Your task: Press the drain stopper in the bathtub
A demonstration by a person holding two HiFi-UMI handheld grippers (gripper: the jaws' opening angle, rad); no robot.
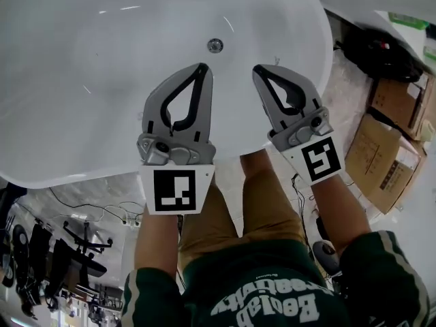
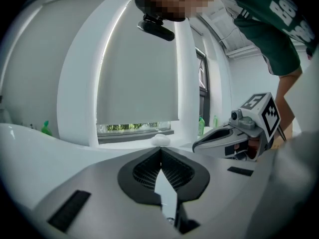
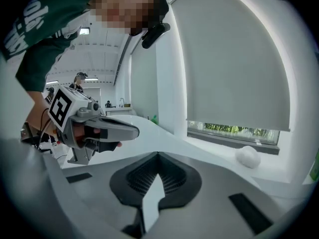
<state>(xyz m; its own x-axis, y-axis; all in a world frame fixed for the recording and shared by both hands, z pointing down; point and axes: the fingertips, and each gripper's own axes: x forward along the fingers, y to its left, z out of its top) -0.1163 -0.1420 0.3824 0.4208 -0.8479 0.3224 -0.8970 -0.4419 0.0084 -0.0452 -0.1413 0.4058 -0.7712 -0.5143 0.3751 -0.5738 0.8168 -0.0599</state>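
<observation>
The left tongs and right tongs, 2 shut and empty, hang over the bathtub, so a push could slip off the small, shiny drain stopper on its floor.

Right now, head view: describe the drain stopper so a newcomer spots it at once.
The big white bathtub fills the top of the head view. Inside it, just beyond the tips of the left claw and right claw, sits the drain stopper: a small round metal disc, the only dark mark on plain white.
</observation>
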